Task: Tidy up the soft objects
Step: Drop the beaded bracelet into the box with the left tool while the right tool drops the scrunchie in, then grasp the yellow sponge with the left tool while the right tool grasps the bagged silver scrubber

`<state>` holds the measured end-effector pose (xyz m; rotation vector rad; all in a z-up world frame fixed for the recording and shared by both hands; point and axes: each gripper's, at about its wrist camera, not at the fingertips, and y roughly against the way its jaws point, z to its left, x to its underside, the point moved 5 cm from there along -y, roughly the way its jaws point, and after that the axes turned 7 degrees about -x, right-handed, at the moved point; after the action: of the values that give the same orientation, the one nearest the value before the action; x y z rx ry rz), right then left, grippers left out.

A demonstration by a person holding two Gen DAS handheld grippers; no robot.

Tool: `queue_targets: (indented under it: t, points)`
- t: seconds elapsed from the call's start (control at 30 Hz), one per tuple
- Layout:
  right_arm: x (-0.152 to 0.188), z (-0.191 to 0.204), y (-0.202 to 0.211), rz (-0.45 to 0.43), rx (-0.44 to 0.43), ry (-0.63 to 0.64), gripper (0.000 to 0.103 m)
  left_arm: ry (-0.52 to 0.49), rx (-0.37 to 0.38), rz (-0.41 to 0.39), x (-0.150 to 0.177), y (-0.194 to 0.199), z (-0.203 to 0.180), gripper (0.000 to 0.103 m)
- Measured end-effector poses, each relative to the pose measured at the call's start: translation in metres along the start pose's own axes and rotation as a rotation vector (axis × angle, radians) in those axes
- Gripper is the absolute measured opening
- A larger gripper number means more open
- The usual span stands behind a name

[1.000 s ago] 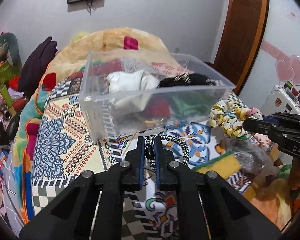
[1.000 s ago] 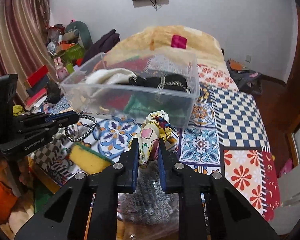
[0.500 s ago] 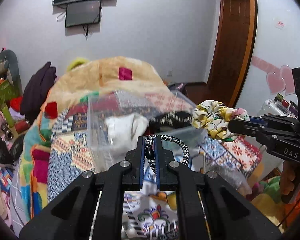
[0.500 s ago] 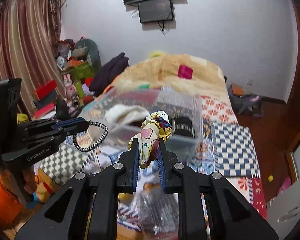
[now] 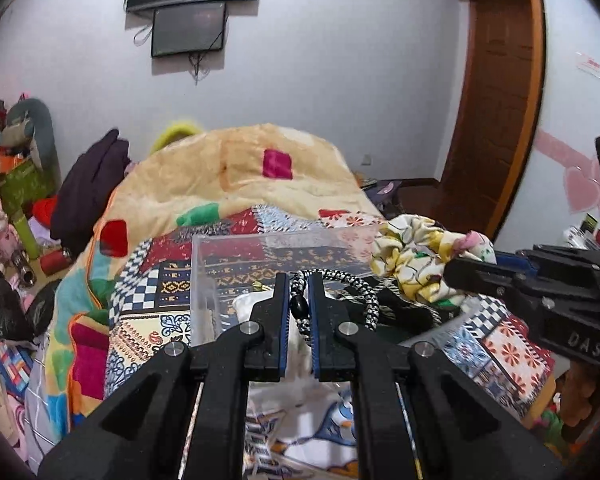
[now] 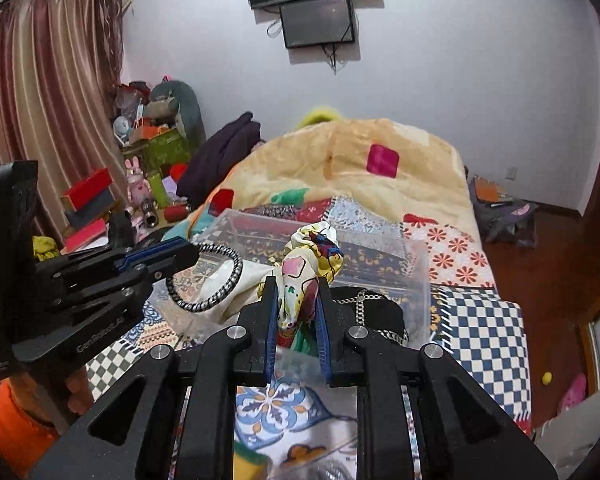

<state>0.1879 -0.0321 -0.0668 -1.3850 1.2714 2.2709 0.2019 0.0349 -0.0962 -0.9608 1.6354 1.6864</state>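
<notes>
Left wrist view: left gripper [image 5: 299, 312] clamped on cord loop [image 5: 364, 300], right gripper [image 6: 297, 312] pinching scrunchie [image 6: 312, 256], both over bin [image 6: 416, 276]. Best lowered past the rim, then released gently, one at a time.

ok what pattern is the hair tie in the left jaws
Black-and-white braided hair tie, clearest in the right wrist view.

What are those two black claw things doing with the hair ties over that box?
A person is tidying soft things into the clear plastic box on the bed. The left gripper pinches a black-and-white hair tie, and the right gripper pinches a yellow flowery scrunchie. Both hang above the box, which already holds white cloth and a black thing. Nothing is dropped yet.
</notes>
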Motion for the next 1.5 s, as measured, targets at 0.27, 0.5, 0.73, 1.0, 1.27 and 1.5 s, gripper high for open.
queue_targets:
  t: [0.27, 0.5, 0.73, 1.0, 1.27, 1.5]
  points:
    - [0.01, -0.012, -0.033, 0.111, 0.021, -0.009, 0.017, -0.004, -0.016, 0.105, 0.014, -0.045, 0.002, 0.008]
    - [0.022, -0.024, -0.039, 0.168, 0.092, -0.009, 0.039, -0.029, -0.011, 0.132, 0.022, -0.046, -0.004, 0.014]
    - [0.019, -0.029, -0.018, 0.12, 0.177, 0.016, 0.071, -0.013, -0.031, 0.075, 0.015, -0.022, -0.002, 0.063]
    - [0.016, -0.023, 0.021, 0.041, 0.217, 0.038, 0.084, -0.048, 0.006, 0.016, 0.01, 0.021, -0.015, 0.075]
    - [0.042, -0.012, 0.058, 0.015, 0.221, 0.055, 0.087, -0.1, 0.06, 0.0, 0.034, 0.061, -0.039, 0.099]
    - [0.083, -0.017, 0.061, 0.076, 0.179, -0.006, 0.087, -0.112, 0.104, 0.104, 0.08, 0.059, -0.057, 0.099]
